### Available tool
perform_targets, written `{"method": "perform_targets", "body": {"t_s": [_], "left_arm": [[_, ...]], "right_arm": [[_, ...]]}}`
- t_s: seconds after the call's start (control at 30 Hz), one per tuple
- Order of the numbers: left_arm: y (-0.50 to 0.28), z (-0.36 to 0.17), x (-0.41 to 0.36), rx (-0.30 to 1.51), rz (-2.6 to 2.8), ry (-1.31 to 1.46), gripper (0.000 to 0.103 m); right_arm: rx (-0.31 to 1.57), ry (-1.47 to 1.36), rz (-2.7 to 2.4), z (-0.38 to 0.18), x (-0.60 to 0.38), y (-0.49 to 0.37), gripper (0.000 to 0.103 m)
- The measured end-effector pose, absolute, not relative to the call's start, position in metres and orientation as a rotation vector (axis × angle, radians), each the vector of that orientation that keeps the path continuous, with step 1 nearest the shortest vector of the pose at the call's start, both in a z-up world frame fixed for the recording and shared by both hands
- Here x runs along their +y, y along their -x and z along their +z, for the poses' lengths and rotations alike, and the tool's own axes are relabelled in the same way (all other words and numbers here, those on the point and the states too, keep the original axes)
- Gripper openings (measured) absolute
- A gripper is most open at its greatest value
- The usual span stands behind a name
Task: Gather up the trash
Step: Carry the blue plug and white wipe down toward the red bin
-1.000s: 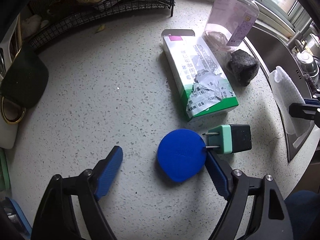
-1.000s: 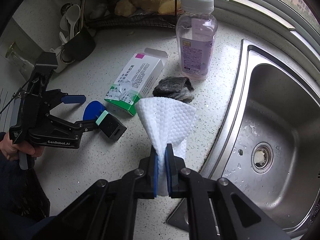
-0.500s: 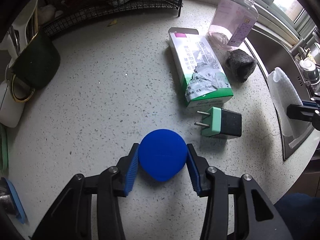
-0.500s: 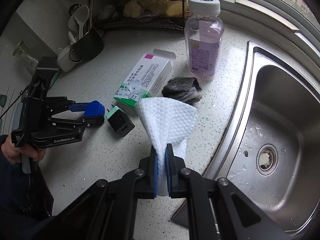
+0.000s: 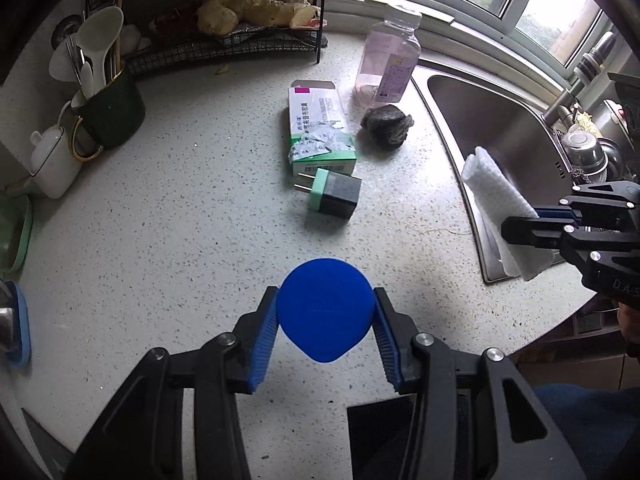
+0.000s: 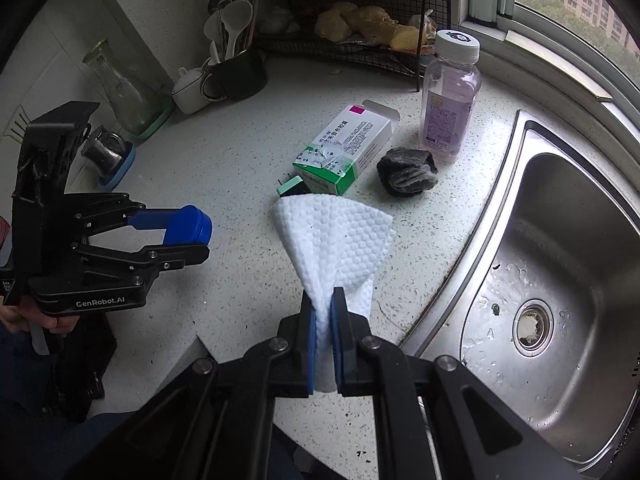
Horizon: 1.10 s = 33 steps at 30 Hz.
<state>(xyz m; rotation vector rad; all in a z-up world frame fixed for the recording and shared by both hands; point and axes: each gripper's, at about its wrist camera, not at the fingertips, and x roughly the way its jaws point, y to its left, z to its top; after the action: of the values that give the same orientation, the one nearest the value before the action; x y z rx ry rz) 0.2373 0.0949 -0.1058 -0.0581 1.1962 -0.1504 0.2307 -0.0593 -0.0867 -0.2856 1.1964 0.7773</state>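
Since a second ago your left hand-held gripper [image 5: 326,316] has closed on the blue bottle cap [image 5: 326,314], which was then lying flat on the tabletop [image 5: 180,220] between wide-open fingers, touching the prongs of the green-and-black charger plug [image 5: 334,198]. Now the cap is sitting clamped between the blue pads, clear of the plug and nearer to you, and it is looking lifted off the tabletop. More of the room is showing around the plug than before, including the utensil mug [image 5: 110,108] and the wire rack [image 5: 240,40] beyond it.

Your right hand-held gripper [image 6: 323,344] is pinching the folded white paper towel [image 6: 334,236] just as before, jaws fully closed on it, on the sink [image 6: 560,280] side of the plug.

You are carrying two pieces of trash away, so be keeping both grips steady. The cap is round and smooth, and it is held across its edge; I judge it could pop out if you squeeze unevenly or swing fast. No bin is showing in either view, so be looking for it before you move far. Behind the plug, the torn medicine box [image 5: 318,132] and the dark crumpled wad [image 5: 386,124] are waiting.
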Motion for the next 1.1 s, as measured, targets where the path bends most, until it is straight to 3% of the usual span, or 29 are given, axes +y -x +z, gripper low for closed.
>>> {"method": "perform_targets", "body": {"t_s": [0.57, 1.1], "left_arm": [[-0.111, -0.075, -0.009, 1.109, -0.102, 0.049, 0.043], [-0.011, -0.106, -0.087, 1.151, -0.117, 0.08, 0.043]], "right_arm": [[1.14, 0.328, 0.837, -0.068, -0.145, -0.125, 0.006], [1.18, 0.326, 0.849, -0.088, -0.203, -0.037, 0.006]]}}
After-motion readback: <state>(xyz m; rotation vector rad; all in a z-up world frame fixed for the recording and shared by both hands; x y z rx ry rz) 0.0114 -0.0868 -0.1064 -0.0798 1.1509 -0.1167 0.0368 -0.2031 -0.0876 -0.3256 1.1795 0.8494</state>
